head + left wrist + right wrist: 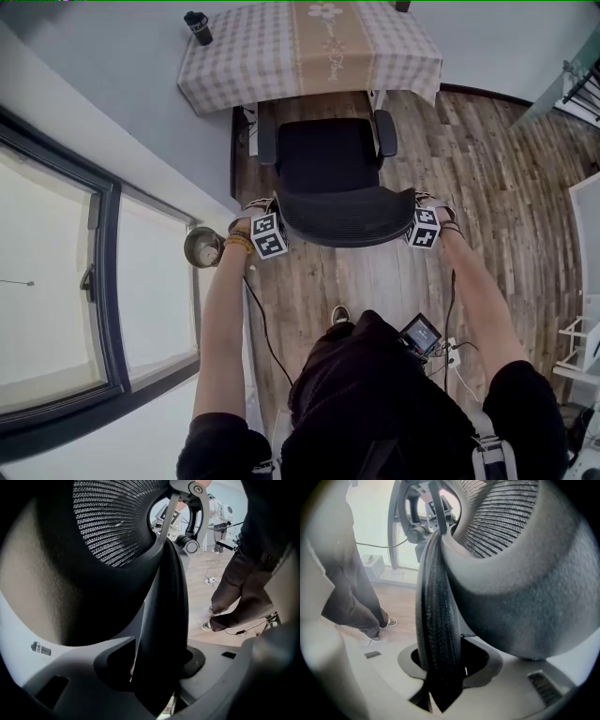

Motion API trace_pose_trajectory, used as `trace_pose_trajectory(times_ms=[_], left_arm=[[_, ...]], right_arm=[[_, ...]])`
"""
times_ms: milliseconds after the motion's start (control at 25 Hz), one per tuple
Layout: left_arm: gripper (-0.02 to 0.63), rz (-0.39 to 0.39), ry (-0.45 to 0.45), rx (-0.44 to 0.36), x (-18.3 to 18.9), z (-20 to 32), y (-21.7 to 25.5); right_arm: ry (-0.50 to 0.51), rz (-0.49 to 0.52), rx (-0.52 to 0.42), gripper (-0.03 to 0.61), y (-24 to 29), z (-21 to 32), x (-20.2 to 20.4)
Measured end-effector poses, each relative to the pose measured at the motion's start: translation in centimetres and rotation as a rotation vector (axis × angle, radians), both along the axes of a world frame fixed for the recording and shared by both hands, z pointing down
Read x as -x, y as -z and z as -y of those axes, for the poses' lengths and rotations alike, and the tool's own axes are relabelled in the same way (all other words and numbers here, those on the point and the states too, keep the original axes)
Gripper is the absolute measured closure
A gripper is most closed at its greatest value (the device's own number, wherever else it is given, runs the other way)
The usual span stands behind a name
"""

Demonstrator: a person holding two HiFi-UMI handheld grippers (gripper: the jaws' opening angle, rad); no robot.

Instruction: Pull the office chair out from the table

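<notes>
Floor of brown wood planks [487, 169] fills the middle and right of the head view. A rectangular table under a beige checked cloth [234, 56] lies at top centre. Just below it stands the black office chair with a mesh backrest [326, 159], its seat close to the cloth's lower edge. The left gripper [279, 225] pinches the backrest's left rim and the right gripper [412, 223] its right rim, fingers pressed onto the black edge. A small black cup [198, 26] sits on the table's upper left corner.

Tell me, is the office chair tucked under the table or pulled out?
Out: the whole seat of the office chair shows clear of the table, though close to its edge.
</notes>
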State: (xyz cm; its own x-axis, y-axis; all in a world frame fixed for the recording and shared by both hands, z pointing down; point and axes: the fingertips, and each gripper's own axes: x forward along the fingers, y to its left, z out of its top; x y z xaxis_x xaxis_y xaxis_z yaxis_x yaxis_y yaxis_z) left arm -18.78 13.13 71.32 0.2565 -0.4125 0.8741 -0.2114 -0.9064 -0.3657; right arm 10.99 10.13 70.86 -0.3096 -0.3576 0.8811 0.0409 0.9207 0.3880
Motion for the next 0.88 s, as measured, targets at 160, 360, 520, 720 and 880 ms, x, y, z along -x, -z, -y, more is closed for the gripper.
trace_pose_trajectory(times_ms=[160, 360, 520, 720, 880], left_arm=[[0.411, 0.005, 0.013, 0.001, 0.1, -0.4, -0.2], [0.411, 0.007, 0.012, 0.008, -0.5, -1.4, -0.2], [0.411, -0.001, 0.017, -0.01, -0.8, -1.3, 0.2], [0.4, -0.008, 0.023, -0.021, -1.3, -2.0, 0.0], [0.399, 0.0, 0.021, -0.035, -1.1, -2.1, 0.1]], right_arm=[[0.004, 0.002, -0.007, 0.431, 0.0, -0.2, 0.1], [0.01, 0.005, -0.01, 0.431, 0.2, -1.0, -0.5], [0.015, 0.006, -0.034, 0.431, 1.2, -0.7, -0.6], [0.021, 0.006, -0.029, 0.431, 1.0, -1.3, -0.9], [0.017, 0.005, -0.03, 0.431, 1.0, -1.8, -0.8]])
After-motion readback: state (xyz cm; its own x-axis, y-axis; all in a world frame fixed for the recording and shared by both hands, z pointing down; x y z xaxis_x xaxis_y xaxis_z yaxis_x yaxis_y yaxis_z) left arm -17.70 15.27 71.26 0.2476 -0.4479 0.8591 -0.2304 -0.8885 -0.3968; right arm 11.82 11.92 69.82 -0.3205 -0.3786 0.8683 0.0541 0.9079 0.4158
